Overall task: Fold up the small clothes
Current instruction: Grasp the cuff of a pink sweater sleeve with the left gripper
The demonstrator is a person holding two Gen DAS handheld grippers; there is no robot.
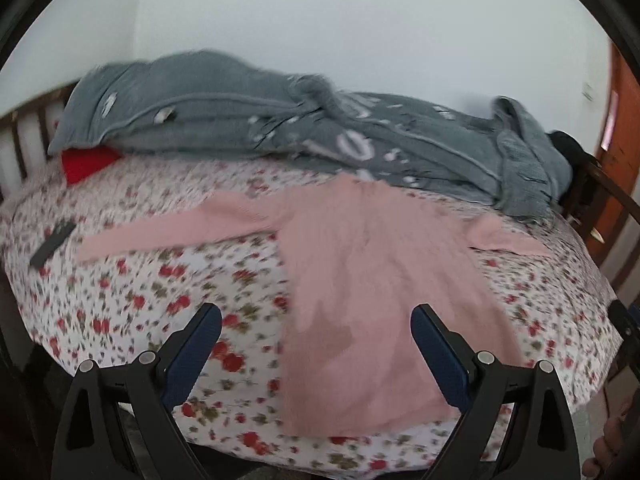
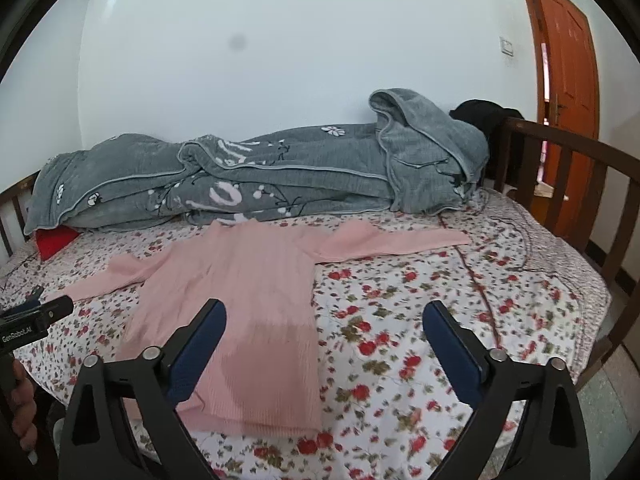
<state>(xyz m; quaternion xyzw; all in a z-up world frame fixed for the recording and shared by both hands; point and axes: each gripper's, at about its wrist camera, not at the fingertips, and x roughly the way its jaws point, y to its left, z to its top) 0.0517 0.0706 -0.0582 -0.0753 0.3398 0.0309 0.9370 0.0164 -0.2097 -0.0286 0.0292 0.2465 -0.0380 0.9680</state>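
Observation:
A pink ribbed sweater (image 1: 372, 264) lies flat on the floral bedsheet (image 1: 160, 292), sleeves spread out to both sides, hem toward me. My left gripper (image 1: 316, 316) is open above the sweater's lower left part, holding nothing. In the right wrist view the same sweater (image 2: 248, 304) lies left of centre, its right sleeve (image 2: 400, 242) stretched toward the right. My right gripper (image 2: 324, 310) is wide open above the sweater's right hem edge and the bare sheet, with nothing between its pads. The left gripper's body (image 2: 32, 316) and a hand show at the left edge of that view.
A crumpled grey flowered blanket (image 2: 260, 184) runs along the wall side of the bed. A red cushion (image 1: 88, 162) peeks from under it at the left. A dark flat object (image 1: 52, 244) lies on the sheet at far left. Wooden bed rails (image 2: 580, 184) and an orange door (image 2: 564, 52) stand right.

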